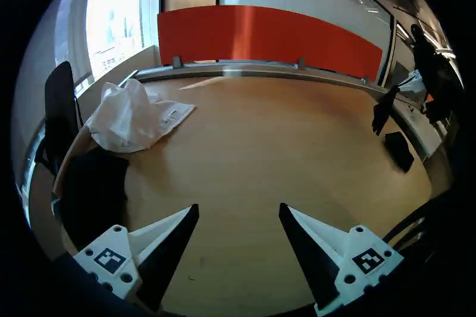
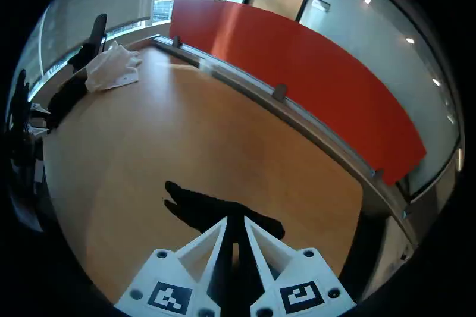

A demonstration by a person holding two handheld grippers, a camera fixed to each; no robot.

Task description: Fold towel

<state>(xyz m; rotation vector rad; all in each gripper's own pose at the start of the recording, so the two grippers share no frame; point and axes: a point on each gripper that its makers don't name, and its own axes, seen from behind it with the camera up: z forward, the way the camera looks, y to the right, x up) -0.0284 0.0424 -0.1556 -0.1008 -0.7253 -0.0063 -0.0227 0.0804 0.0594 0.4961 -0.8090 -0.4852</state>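
A small black towel lies on the wooden table in the right gripper view. My right gripper is shut on its near edge, with dark cloth showing between the white fingers. In the left gripper view my left gripper hovers open over bare table with nothing between its fingers. Far off at that view's right edge hangs a dark cloth shape; I cannot tell what holds it.
A pile of white towels sits at the table's far left corner, with a black cloth nearer on the left edge. A red divider panel runs along the back. A dark chair stands left.
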